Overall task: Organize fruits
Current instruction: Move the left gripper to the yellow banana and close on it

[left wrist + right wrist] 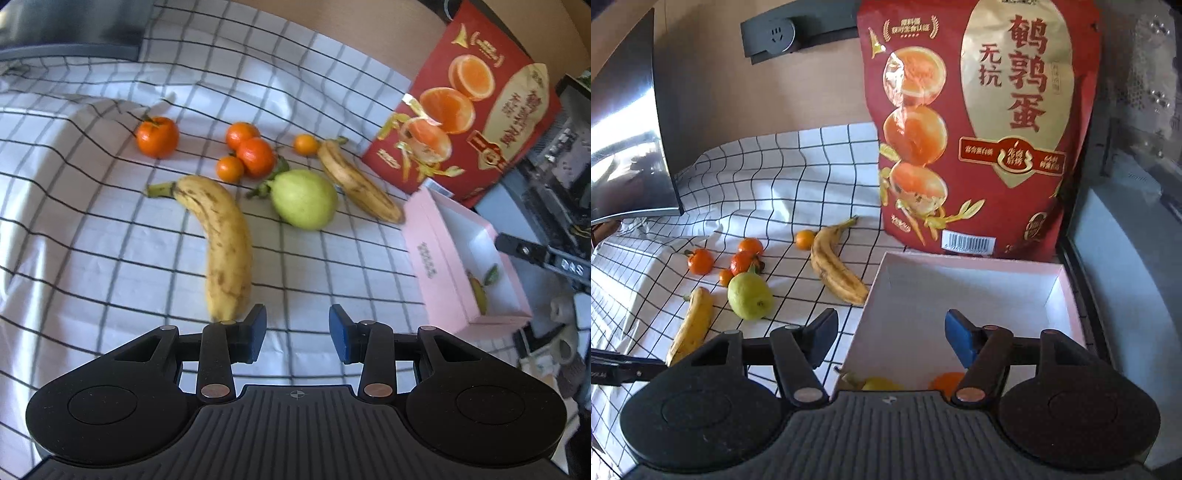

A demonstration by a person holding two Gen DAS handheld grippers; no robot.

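Observation:
On the checked cloth [110,240] lie a spotted banana [225,243], a green pear-like fruit [303,199], a second banana [358,184] and several small oranges [157,136]. My left gripper [297,328] hovers open and holds nothing, its left finger close to the near tip of the spotted banana. The pink box [960,284] stands to the right, with an orange [945,382] and a yellow fruit [879,384] in its near end. My right gripper [892,336] hangs open above the box, nothing between its fingers.
A tall red snack bag [979,129] stands right behind the box. A dark monitor [628,129] sits at the far left, with a wall socket [775,35] behind it. A dark ledge [1115,258] runs along the box's right side. The cloth is creased at the back.

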